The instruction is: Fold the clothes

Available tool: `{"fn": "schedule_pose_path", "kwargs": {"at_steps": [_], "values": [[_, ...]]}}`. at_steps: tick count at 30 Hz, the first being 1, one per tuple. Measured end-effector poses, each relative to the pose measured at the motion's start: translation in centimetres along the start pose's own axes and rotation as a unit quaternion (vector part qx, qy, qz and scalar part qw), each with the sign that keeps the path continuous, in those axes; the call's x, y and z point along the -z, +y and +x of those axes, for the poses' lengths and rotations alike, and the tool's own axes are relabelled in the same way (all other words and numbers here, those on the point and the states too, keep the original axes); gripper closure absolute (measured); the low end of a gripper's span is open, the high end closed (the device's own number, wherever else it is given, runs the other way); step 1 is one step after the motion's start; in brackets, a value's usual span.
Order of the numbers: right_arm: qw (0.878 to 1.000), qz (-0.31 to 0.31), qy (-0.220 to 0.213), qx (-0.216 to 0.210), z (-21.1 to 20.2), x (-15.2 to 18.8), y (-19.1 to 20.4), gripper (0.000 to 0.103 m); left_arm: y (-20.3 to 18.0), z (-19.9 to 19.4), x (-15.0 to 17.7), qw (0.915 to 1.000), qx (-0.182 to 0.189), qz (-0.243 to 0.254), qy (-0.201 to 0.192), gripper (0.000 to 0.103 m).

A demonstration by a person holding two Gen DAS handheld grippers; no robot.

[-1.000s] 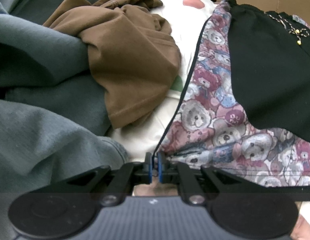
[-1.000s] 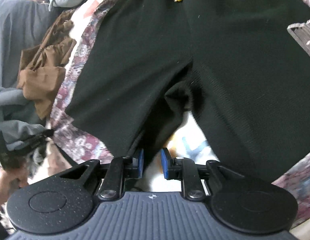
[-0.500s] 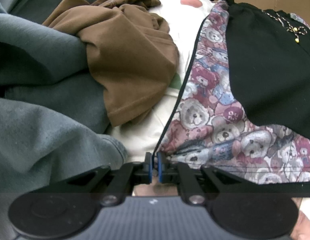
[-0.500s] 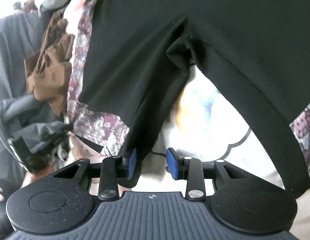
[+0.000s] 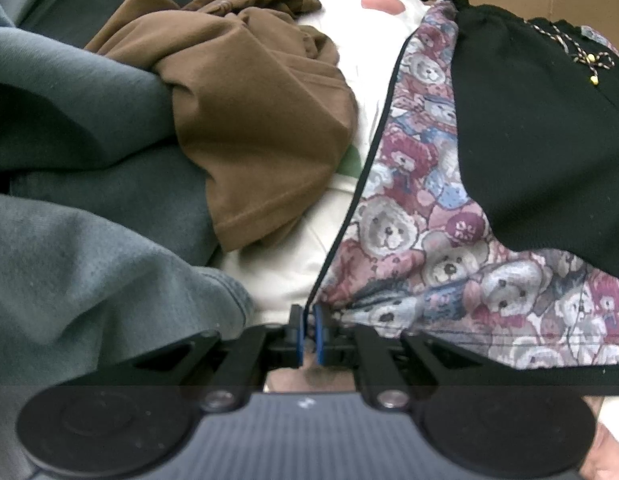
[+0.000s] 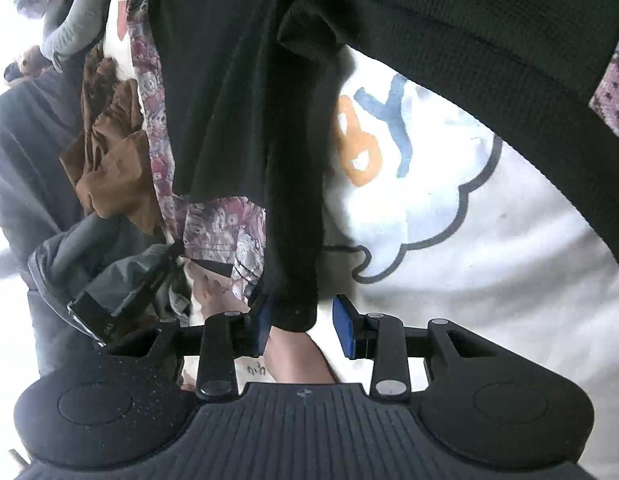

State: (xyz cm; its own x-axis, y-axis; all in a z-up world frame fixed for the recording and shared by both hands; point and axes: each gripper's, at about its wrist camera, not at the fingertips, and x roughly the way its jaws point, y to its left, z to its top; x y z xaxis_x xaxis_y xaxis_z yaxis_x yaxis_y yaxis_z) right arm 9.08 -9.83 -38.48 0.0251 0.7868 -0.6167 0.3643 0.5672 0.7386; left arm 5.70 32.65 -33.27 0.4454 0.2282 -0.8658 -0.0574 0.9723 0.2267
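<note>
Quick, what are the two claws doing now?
Left claw: shut on the teddy-bear cloth.
Right claw: open, black pant leg hanging between its jaws.

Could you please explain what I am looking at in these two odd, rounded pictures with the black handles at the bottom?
Each picture comes from a wide-angle camera on a hand-held two-fingered tool; a person carries one in each hand to fold clothes. The left tool is shut on the corner of a teddy-bear cloth. On that cloth lie black shorts. The right tool has its blue pads apart, with the hem of one leg of the shorts between them, not yet pinched. Beside them lie a brown garment, grey clothes and a white printed sheet.
</note>
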Motion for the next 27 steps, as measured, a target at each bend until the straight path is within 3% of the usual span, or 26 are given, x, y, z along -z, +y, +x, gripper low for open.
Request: {"fn": "schedule_pose_path", "kwargs": {"at_steps": [9,11,16,22,27], "values": [[0.999,0.047,0.008,-0.027,1.9,-0.5,-1.1,0.068,0.4,-0.1,-0.2,0.9999,0.01,-0.004,0.005,0.097],[0.999,0.039,0.011,-0.02,2.2,-0.6,-1.1,0.102,0.5,-0.3,-0.3,0.9999,0.011,0.0,0.005,0.097],[0.999,-0.021,0.024,0.017,1.5,-0.5,0.1,0.103,1.2,-1.3,-0.5,0.9996,0.023,-0.013,0.01,0.098],[0.991,-0.101,0.042,0.075,0.5,-0.2,1.5,0.103,1.4,-2.3,-0.7,0.999,0.037,-0.017,0.017,0.098],[0.985,-0.124,0.05,0.105,0.9,0.2,1.2,0.103,1.4,-1.9,-0.8,0.9985,0.038,-0.022,0.032,0.098]]}}
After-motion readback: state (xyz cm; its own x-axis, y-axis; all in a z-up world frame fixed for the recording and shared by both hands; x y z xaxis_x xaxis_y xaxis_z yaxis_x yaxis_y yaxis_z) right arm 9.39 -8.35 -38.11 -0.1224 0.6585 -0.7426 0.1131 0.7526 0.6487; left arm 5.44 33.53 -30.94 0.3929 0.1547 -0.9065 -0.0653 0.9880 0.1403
